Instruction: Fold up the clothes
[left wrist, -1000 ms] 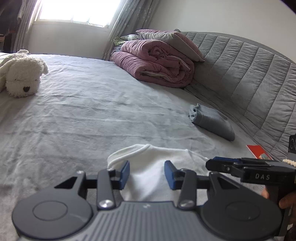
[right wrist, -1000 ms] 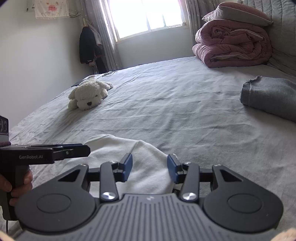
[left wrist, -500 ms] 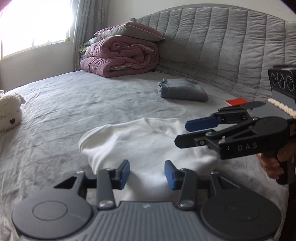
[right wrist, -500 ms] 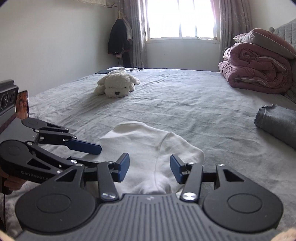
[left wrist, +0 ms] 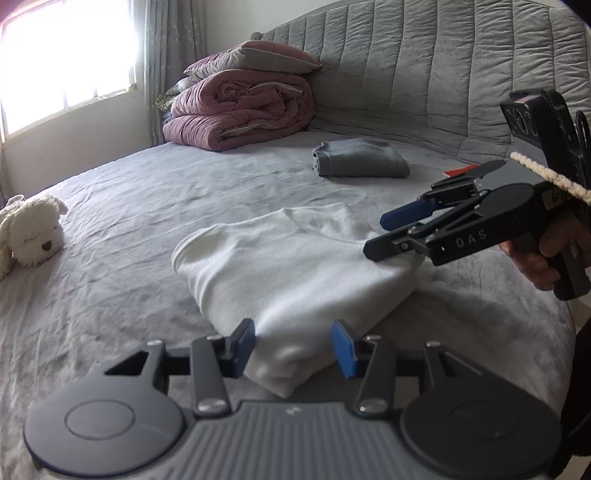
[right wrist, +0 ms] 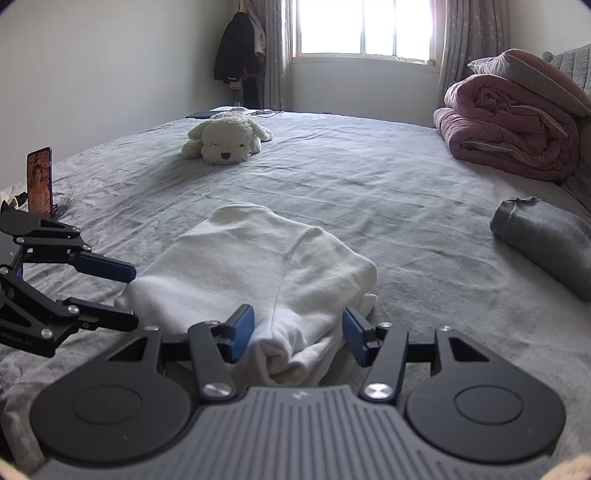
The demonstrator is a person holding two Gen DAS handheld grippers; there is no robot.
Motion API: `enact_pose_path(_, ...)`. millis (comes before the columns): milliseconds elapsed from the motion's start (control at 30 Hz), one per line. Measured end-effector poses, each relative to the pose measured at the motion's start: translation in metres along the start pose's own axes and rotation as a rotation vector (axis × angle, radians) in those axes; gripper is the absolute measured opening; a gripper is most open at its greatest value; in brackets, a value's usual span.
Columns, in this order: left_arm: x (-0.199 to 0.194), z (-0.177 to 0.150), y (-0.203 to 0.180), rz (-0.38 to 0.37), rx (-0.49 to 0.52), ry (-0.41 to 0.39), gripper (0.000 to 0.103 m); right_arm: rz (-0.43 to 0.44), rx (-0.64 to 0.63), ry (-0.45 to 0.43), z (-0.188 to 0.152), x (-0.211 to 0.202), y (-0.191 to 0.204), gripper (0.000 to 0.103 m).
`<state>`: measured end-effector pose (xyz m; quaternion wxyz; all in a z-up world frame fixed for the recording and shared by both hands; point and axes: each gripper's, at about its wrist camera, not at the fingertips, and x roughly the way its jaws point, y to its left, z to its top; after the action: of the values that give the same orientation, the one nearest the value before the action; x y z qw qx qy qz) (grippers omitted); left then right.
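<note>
Grey, wrinkled bedsheet [left wrist: 122, 206] covers the whole bed, with a quilted grey headboard [left wrist: 436, 74] curving behind it and a bright window [right wrist: 364, 27] washing out whatever lies outside. On the near part of the bed lies the folded white shirt [left wrist: 291, 266], a thick oblong bundle; from the left wrist view its long axis runs from the near corner away towards the headboard side, and its near corner sits between the fingers of the left gripper [left wrist: 293, 345]. Those fingers are opening, and the blue pads stand clear of the cloth on both sides. From the right wrist view another near corner of the shirt, loosely rolled with layers showing, lies between the fingers of the right gripper [right wrist: 298, 334], which are also opening and do not press it. How many layers the shirt has cannot be made out. The right gripper's handle is held by a hand [left wrist: 543, 254], partly cut off at the frame edge. A folded grey garment [left wrist: 360, 158] lies well apart near the headboard, beside a red object [left wrist: 460, 171] mostly hidden by the gripper. A rolled pink quilt [left wrist: 240, 110] bears a pillow [left wrist: 255, 61]; a white plush dog [right wrist: 225, 138] lies farther off, and a phone [right wrist: 38, 181] stands upright at the bed's edge.
</note>
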<state>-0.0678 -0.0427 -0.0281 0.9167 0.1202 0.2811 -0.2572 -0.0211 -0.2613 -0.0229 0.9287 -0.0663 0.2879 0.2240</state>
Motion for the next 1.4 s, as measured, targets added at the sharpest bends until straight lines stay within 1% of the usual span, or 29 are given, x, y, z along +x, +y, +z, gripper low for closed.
enact_pose_path(67, -0.002, 0.001, -0.004, 0.03, 0.003, 0.04, 0.049, -0.007, -0.001, 0.021, 0.002, -0.001, 0.002, 0.059)
enact_pose_path(133, -0.003, 0.003, -0.009, 0.043, 0.006, 0.08, 0.058, -0.008, -0.001, 0.037, 0.004, -0.002, 0.004, 0.059)
enact_pose_path(300, -0.002, 0.009, -0.02, 0.063, 0.006, 0.176, 0.061, -0.02, 0.016, 0.075, 0.007, -0.006, 0.005, 0.062)
enact_pose_path(367, -0.001, 0.011, -0.021, 0.06, -0.011, 0.208, 0.061, -0.021, 0.03, 0.093, 0.008, -0.008, 0.004, 0.064)
enact_pose_path(400, 0.001, 0.012, -0.021, 0.057, -0.024, 0.227, 0.063, -0.022, 0.037, 0.101, 0.009, -0.009, 0.003, 0.065)
enact_pose_path(433, 0.002, 0.014, -0.021, 0.055, -0.043, 0.251, 0.068, -0.022, 0.045, 0.108, 0.009, -0.01, 0.002, 0.066)
enact_pose_path(500, 0.006, 0.015, -0.019, 0.051, -0.082, 0.293, 0.074, -0.024, 0.065, 0.124, 0.009, -0.011, -0.001, 0.068)
enact_pose_path(567, 0.009, 0.016, -0.018, 0.046, -0.113, 0.331, 0.076, -0.025, 0.091, 0.144, 0.01, -0.011, -0.004, 0.07)
enact_pose_path(667, 0.012, 0.015, -0.018, 0.048, -0.127, 0.369, 0.08, -0.022, 0.139, 0.174, 0.01, -0.011, -0.011, 0.074)
enact_pose_path(733, 0.015, 0.016, -0.017, 0.04, -0.135, 0.395, 0.083, -0.006, 0.184, 0.198, 0.01, -0.011, -0.016, 0.075)
enact_pose_path(800, 0.017, 0.016, -0.013, 0.018, -0.159, 0.421, 0.086, 0.03, 0.238, 0.222, 0.011, -0.011, -0.022, 0.076)
enact_pose_path(900, 0.019, 0.015, 0.0, -0.049, -0.261, 0.452, 0.09, 0.112, 0.361, 0.257, 0.01, -0.009, -0.035, 0.08)
enact_pose_path(1033, 0.022, 0.008, 0.024, -0.162, -0.462, 0.476, 0.096, 0.187, 0.506, 0.293, 0.006, -0.005, -0.05, 0.087)
enact_pose_path(1100, 0.022, 0.003, 0.035, -0.204, -0.559, 0.467, 0.098, 0.215, 0.572, 0.31, 0.004, -0.002, -0.056, 0.089)
enact_pose_path(1200, 0.023, -0.004, 0.051, -0.26, -0.694, 0.448, 0.098, 0.249, 0.672, 0.342, -0.002, 0.004, -0.066, 0.09)
enact_pose_path(1300, 0.024, -0.01, 0.061, -0.284, -0.782, 0.413, 0.098, 0.288, 0.772, 0.377, -0.009, 0.011, -0.075, 0.09)
enact_pose_path(1400, 0.026, -0.015, 0.068, -0.301, -0.842, 0.373, 0.098, 0.302, 0.838, 0.388, -0.014, 0.015, -0.081, 0.09)
